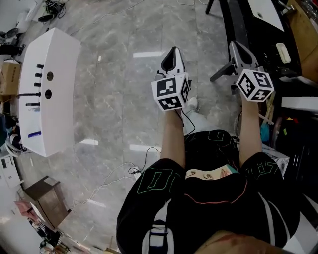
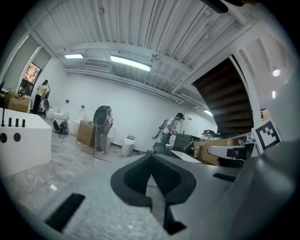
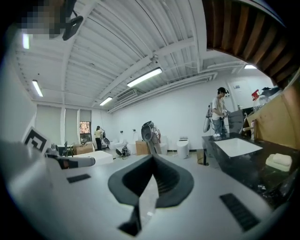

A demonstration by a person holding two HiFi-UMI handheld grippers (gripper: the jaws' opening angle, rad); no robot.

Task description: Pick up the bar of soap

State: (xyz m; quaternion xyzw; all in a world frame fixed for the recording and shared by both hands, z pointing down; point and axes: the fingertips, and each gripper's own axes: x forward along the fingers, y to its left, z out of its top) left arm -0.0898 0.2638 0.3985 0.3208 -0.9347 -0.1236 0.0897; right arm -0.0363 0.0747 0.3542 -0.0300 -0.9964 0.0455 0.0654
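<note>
The bar of soap (image 1: 282,52) is pale and rounded and lies on the black counter (image 1: 243,25) at the far right; the right gripper view has the soap (image 3: 279,161) at its right edge. My right gripper (image 1: 234,46) is held in the air left of the soap and apart from it, its jaws shut with nothing between them (image 3: 153,160). My left gripper (image 1: 172,50) hovers over the grey marble floor, well left of the counter. It is also shut and empty (image 2: 151,158).
A white cabinet (image 1: 49,89) with black knobs stands at the left. A white basin (image 1: 266,12) is set into the counter beyond the soap. A wooden box (image 1: 47,201) and cables (image 1: 134,171) lie on the floor. A person (image 3: 218,112) stands far off by the counter.
</note>
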